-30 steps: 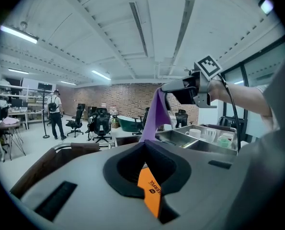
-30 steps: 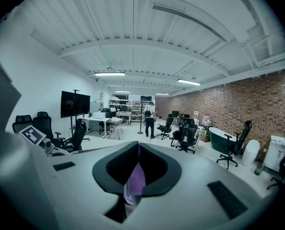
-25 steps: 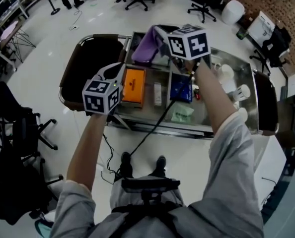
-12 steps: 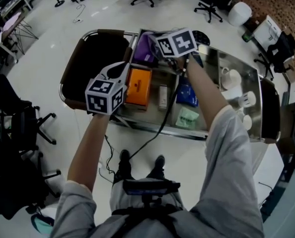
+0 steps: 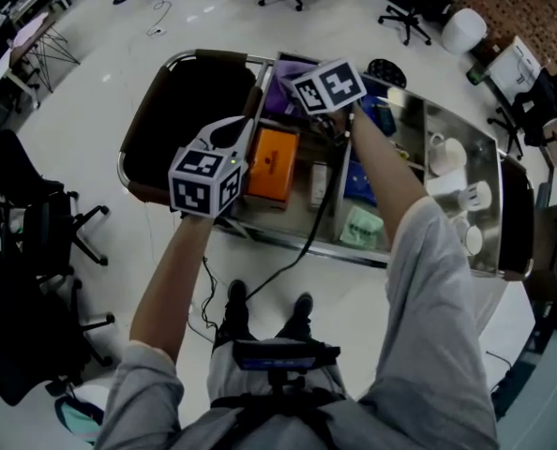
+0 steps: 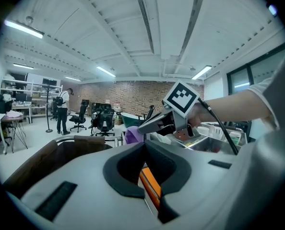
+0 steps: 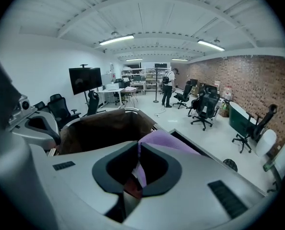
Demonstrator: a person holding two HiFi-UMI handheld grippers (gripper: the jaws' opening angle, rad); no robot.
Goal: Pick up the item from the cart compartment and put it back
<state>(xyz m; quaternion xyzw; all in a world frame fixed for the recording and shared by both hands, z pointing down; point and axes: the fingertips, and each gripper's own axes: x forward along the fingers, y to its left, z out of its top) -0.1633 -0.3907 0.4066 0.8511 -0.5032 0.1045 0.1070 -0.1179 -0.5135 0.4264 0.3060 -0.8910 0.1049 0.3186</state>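
Above the cart [image 5: 277, 242], right gripper [image 7: 135, 146] pinches a purple bag [image 7: 170, 140]

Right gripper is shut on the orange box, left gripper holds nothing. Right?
No. The right gripper is shut on the purple item, not the orange box; the right gripper view shows it between the fingers. Left gripper holds nothing.
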